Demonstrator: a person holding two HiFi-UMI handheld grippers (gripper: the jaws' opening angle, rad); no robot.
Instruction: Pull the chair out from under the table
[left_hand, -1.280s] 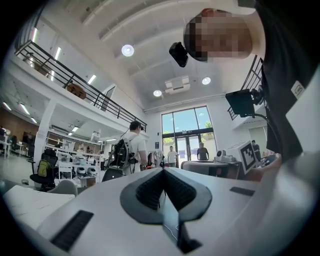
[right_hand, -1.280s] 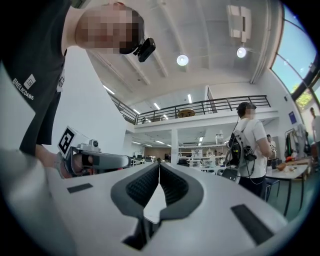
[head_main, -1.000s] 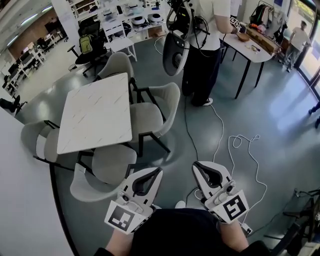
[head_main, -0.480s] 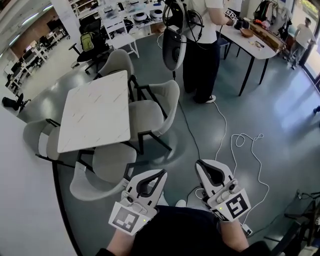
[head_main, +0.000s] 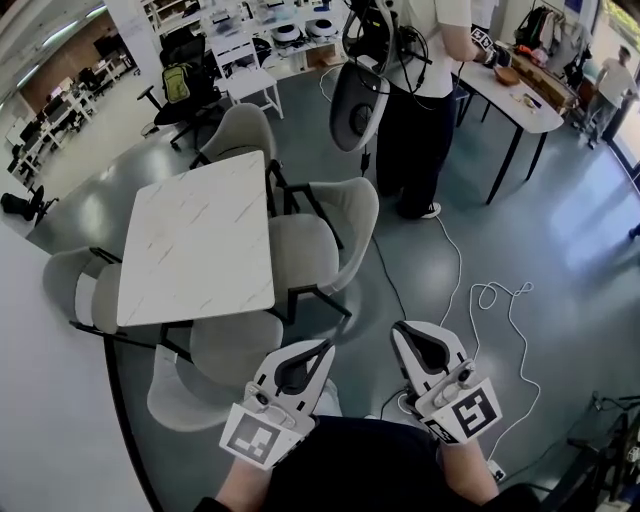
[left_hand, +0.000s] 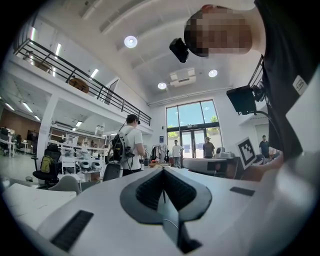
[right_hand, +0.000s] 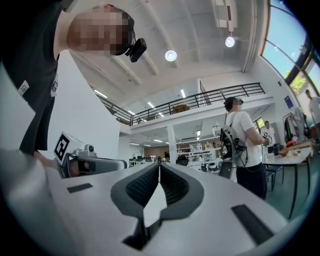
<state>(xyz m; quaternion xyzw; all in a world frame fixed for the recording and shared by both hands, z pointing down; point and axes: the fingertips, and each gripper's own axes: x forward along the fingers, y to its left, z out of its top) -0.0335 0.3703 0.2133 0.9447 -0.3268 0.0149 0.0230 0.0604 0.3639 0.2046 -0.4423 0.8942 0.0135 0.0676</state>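
Not started. White bench (head_main: 195, 240) stands with the nearest chair (head_main: 215, 362) tucked at its near edge, seat partly under, untouched. Left claw (head_main: 321, 346) and right claw (head_main: 399, 328) are both clenched, empty, apart from the chair. Reach, grasp and pull all remain.

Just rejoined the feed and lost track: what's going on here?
A person holds tongs in each hand; the left tongs and right tongs are both shut and empty, short of a white table with four grey chairs tucked round it. The nearest chair is untouched, not yet pulled out. Beyond the table stands another person.
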